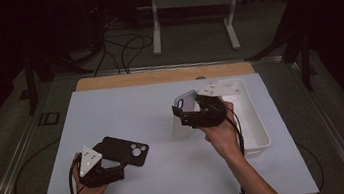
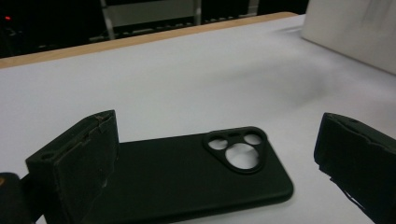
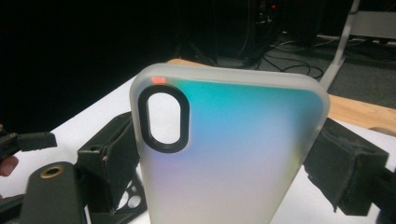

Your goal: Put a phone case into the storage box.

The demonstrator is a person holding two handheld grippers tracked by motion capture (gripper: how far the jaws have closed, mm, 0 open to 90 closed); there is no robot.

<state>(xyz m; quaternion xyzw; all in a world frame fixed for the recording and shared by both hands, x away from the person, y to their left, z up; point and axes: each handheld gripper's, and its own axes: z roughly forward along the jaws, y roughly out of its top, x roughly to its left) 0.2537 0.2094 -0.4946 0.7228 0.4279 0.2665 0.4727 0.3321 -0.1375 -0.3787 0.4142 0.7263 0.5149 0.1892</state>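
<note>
Now your right gripper (image 3: 224, 163) clamps the frosted phone case (image 3: 229, 149) upright at frame centre, while your left gripper (image 2: 215, 163) stands released around the black phone case (image 2: 196, 172) lying lower centre.

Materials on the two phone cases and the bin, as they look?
Black phone case with the camera cutouts: matte, even sheen, rounded edges; looks like soft silicone or TPU. Frosted translucent phone case with a black oval camera ring: semi-clear plastic, teal-to-pink tint showing through; rigid or flexible, can't tell. White rectangular bin: smooth, thin-walled, likely moulded plastic.
</note>
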